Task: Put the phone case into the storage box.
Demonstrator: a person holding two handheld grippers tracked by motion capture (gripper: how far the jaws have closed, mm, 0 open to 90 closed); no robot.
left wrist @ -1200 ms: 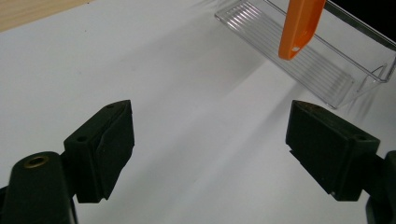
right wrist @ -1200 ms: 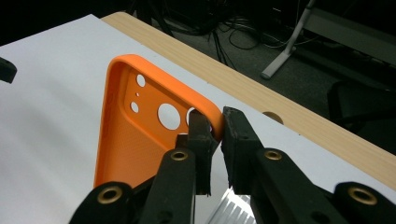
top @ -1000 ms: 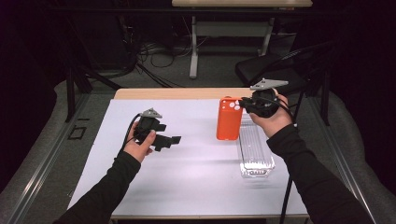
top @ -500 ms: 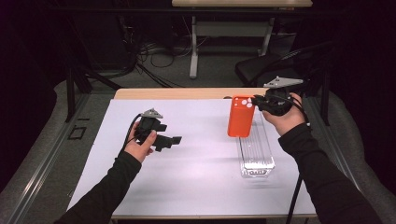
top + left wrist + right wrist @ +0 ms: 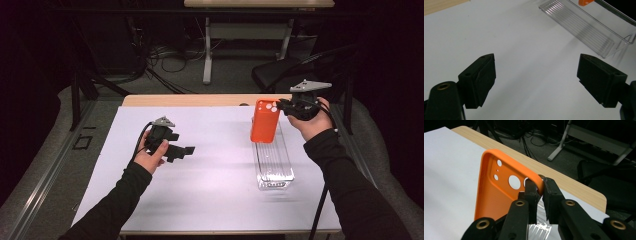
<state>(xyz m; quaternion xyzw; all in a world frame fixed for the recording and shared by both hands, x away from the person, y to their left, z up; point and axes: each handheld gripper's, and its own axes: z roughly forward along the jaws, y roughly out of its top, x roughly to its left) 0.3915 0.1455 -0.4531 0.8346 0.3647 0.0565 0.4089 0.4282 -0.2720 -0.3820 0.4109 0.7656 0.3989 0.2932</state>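
Right gripper (image 5: 281, 106), raised at the table's far right, pinches an orange phone case (image 5: 264, 121) by its top corner beside the camera cut-outs, jaws clamped on the rim (the right gripper view shows the pads (image 5: 532, 192) squeezing the edge). Hanging upright just left of that gripper, the case has its lower end over the far part of a clear tray (image 5: 274, 162), which lies on the white sheet (image 5: 210, 190) below and stretches back toward the person. Well off to the left, the left gripper (image 5: 187, 150) hovers low over the sheet, jaws spread wide and gripping nothing.
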